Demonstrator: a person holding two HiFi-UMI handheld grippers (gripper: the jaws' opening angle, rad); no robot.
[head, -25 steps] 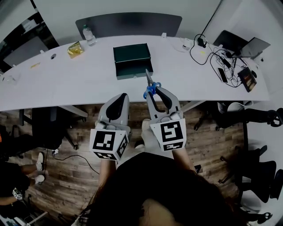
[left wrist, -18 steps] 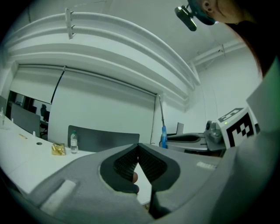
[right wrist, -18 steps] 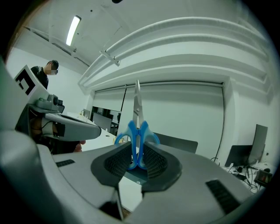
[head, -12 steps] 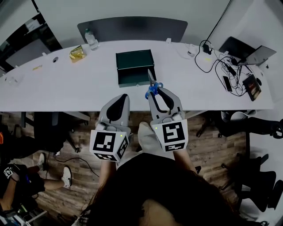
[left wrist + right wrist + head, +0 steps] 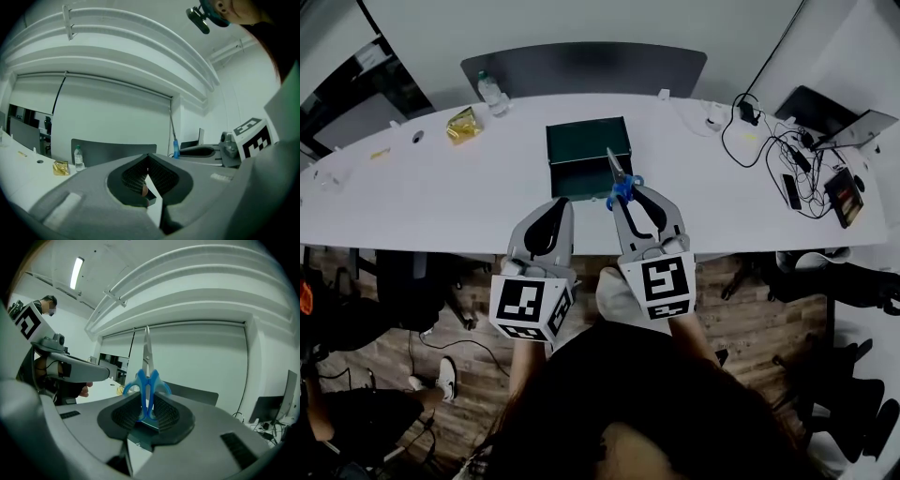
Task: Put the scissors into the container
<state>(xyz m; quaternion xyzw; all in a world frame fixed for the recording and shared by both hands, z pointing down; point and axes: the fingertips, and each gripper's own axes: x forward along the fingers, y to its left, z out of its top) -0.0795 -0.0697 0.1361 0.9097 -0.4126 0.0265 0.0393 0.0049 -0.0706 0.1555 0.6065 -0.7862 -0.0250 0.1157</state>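
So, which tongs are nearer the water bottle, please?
Left. The left tongs are near-side, slightly right of the water bottle; the right tongs, holding scissors, farther right.

Operator's equipment: the left gripper and the right gripper, both pale grey with tapering jaws lined by dark ribbed pads, each carrying a white cube of black square markers at the end nearest the black top.

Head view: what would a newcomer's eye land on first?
The blue-handled scissors stand out, clamped by the handles in the right gripper, blades pointing forward over the white table. Right behind them, mid-table, sits the open dark green container. The left gripper is shut and empty alongside.
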